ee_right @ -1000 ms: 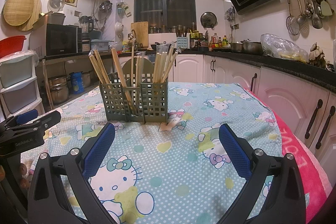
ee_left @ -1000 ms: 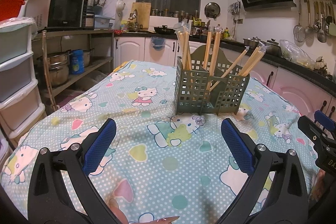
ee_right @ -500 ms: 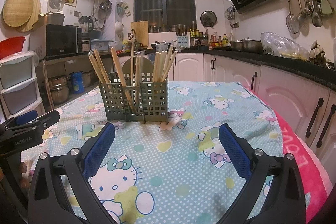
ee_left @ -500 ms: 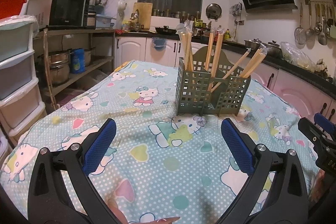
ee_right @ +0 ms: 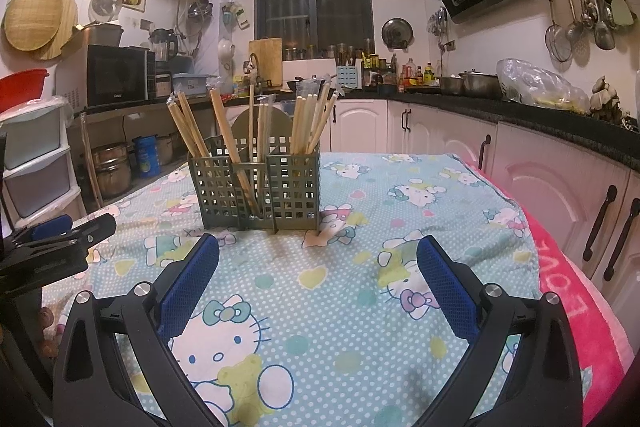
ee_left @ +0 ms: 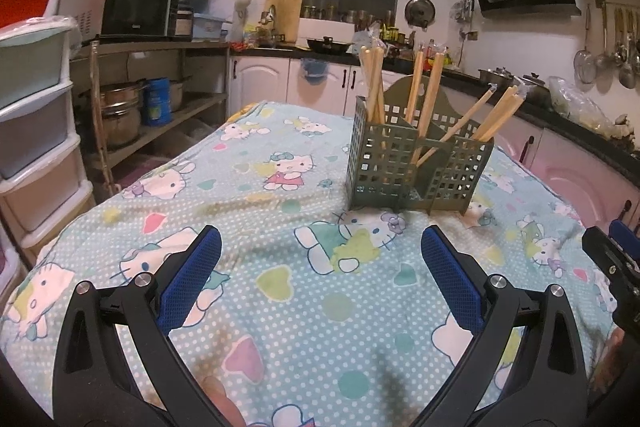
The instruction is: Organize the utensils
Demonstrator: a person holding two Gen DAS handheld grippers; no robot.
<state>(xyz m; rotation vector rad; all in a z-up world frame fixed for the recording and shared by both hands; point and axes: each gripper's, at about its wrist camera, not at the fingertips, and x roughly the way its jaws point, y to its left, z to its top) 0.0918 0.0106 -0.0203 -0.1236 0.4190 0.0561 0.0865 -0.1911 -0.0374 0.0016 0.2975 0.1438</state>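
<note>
while hovering over the cloth (ee_left: 280, 291), left gripper (ee_left: 320, 281) spread wide, empty; right gripper (ee_right: 318, 281) likewise spread, empty. ahead on the table, upright green caddy (ee_right: 256, 193) holding chopsticks (ee_right: 308, 121), leaning in separate compartments.

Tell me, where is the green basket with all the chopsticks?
The green basket stands on the Hello Kitty tablecloth in the middle of the table, ahead of both open grippers; in the right wrist view it sits left of centre.
</note>
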